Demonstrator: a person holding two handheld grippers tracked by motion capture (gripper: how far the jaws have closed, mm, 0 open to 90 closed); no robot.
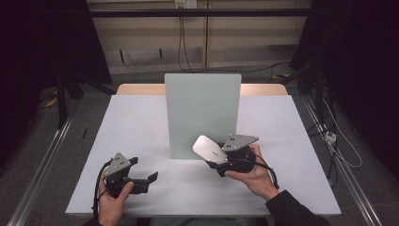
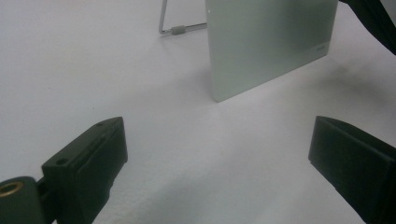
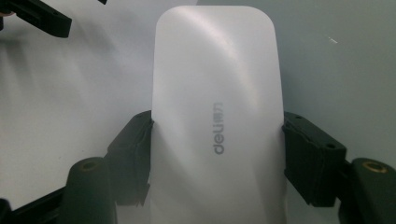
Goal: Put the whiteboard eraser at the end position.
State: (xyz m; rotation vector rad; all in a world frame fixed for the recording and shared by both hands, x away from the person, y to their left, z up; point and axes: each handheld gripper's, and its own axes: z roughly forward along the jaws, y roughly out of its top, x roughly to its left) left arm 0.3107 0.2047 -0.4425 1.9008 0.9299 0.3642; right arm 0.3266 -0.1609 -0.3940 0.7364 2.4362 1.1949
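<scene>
A flat white rounded block marked "deli" (image 3: 215,70) sits between the jaws of my right gripper (image 3: 217,154), whose pads press on its two long sides. In the high view the white block (image 1: 209,147) is held up at a tilt, just in front of the lower right part of an upright pale green board (image 1: 202,113). My right gripper (image 1: 217,161) is held by a hand at the table's centre right. My left gripper (image 1: 143,169) rests low near the front left, open, with nothing between its fingers. Through its jaws (image 2: 217,158) I see bare table and the board (image 2: 266,42).
The board stands mid-table on a wire stand (image 2: 177,30) behind it. The white table top (image 1: 131,122) spreads out left and right of the board. Cables run on the floor to the right (image 1: 339,146), and a metal rail lies at the left (image 1: 42,165).
</scene>
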